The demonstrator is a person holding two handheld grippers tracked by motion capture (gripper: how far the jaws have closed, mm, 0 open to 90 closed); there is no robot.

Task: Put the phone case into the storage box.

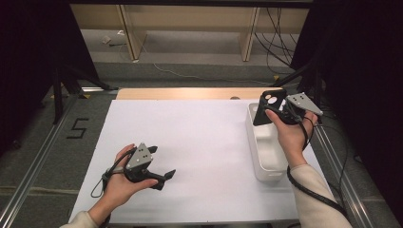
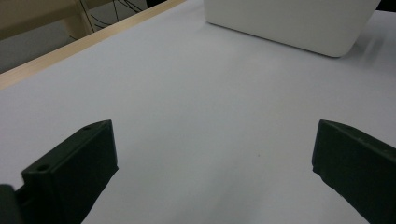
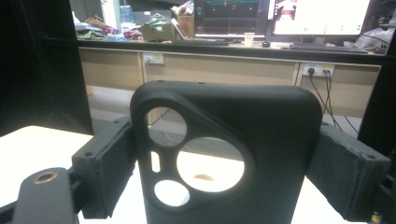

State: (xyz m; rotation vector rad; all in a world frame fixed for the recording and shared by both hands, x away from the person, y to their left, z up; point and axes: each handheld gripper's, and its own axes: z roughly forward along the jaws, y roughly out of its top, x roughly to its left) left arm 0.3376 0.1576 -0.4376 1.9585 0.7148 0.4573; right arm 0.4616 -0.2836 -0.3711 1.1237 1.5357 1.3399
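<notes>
Two grippers are held over a white table [image 1: 199,142], one in each of the person's hands. The left gripper [image 1: 159,164] sits low near the front left part of the table, close to the surface, its grey plate on top and its cable looping behind the hand. Its jaws stand wide apart with nothing between them; in the left gripper view the two black jaws frame bare white tabletop, and the side of a white bin [image 2: 299,23] shows farther off, well apart from them.

The right gripper [image 1: 273,111] is raised at the right side of the table, over the far end of the white bin [image 1: 266,156], which is a long, open tray lying along the table's right edge. Its jaws are closed on a black phone case [image 1: 270,107], pressing it from both sides. The case stands upright, above the bin's far end rather than resting in it. In the right gripper view the phone case [image 3: 261,135] shows a rounded camera cutout with one large round hole, two smaller ones and a narrow slot. Behind it are a wooden desk [image 3: 233,70] and lit monitors [image 3: 317,16].
</notes>
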